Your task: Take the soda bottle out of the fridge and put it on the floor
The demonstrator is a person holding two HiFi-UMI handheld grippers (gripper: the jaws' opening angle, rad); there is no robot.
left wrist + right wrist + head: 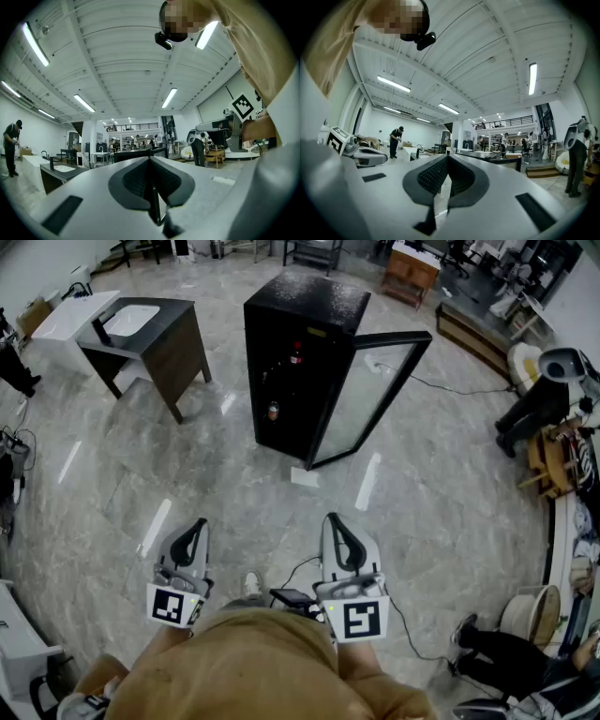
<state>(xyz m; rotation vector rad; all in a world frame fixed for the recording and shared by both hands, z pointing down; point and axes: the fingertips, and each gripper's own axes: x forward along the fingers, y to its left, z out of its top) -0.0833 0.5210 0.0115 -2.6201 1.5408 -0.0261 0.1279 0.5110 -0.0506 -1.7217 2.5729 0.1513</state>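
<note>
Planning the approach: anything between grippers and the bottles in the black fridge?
Nothing visible. The black fridge has its glass door open, exposing a red-marked upper bottle and a lower bottle. Between them and the shut left gripper and right gripper lies grey marble floor with one flat white scrap.

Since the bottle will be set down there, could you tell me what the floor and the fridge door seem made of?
The floor looks like polished grey stone or marble-look tile: veining, glossy light streaks. The fridge door seems clear glass in a black frame: the floor shows through it.
</note>
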